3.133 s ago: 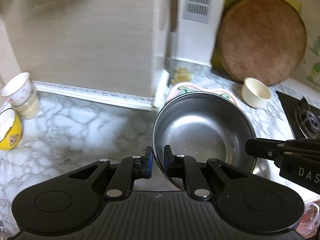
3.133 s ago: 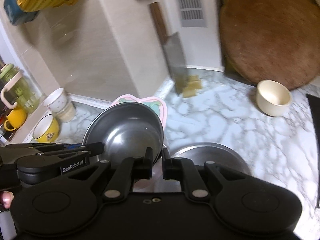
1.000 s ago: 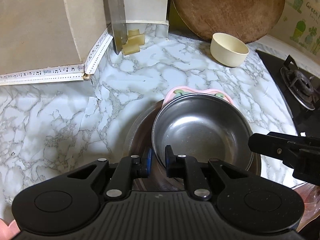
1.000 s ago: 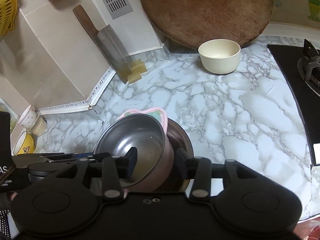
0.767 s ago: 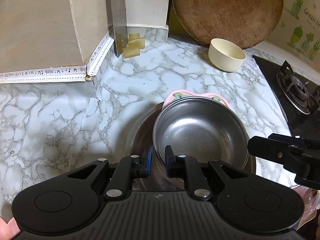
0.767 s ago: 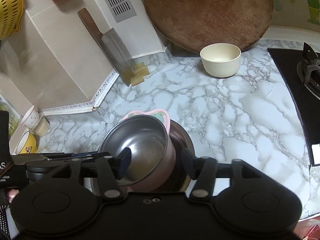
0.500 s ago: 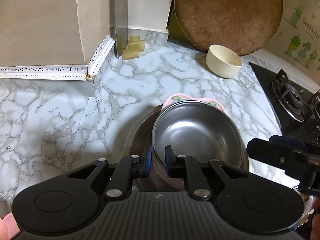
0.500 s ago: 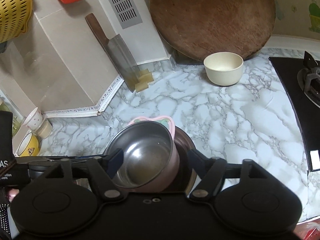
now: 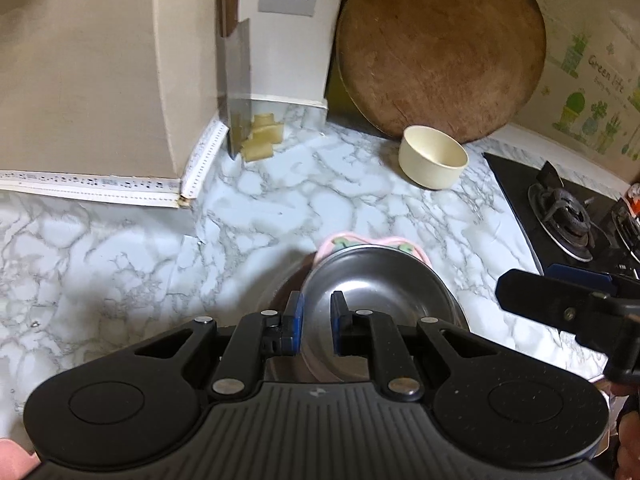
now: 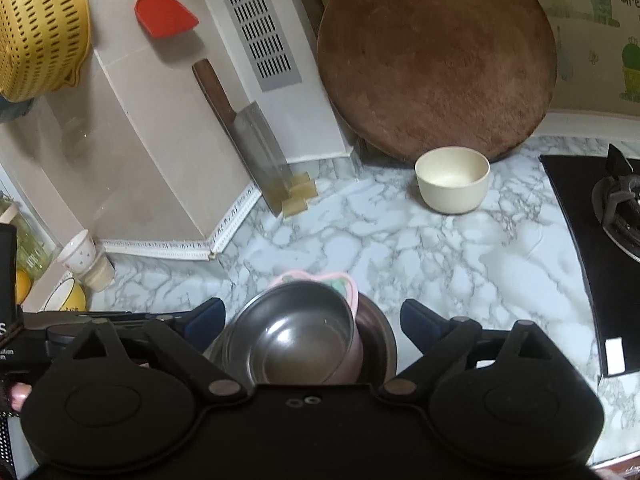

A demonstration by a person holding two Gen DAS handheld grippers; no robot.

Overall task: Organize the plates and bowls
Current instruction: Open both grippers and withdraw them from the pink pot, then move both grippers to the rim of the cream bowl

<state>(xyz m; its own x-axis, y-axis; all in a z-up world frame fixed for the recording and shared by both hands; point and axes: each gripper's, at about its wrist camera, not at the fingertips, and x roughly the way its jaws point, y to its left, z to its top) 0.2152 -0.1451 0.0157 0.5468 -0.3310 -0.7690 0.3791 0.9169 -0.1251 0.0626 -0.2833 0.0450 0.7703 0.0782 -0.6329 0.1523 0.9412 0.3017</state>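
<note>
A steel bowl point(image 9: 380, 296) sits in a pink bowl point(image 9: 408, 245), and both rest on a steel plate point(image 9: 280, 280) on the marble counter. My left gripper point(image 9: 316, 320) is shut on the steel bowl's near rim. My right gripper point(image 10: 312, 320) is wide open, its fingertips point(image 10: 416, 318) apart on either side of the stack point(image 10: 296, 332), touching nothing. A cream bowl point(image 9: 432, 158) stands alone at the back, also in the right wrist view point(image 10: 452, 184).
A round wooden board point(image 10: 436, 56) leans on the back wall. A cleaver point(image 10: 256, 148) leans in the corner by yellow blocks point(image 10: 298, 196). The gas hob point(image 10: 612, 248) lies right. Cups point(image 10: 86, 260) and a yellow bowl point(image 10: 66, 298) stand far left.
My right gripper let go of the stack and opened wide. The stack was carried right and set on the steel plate. Both grippers have drawn back and up slightly.
</note>
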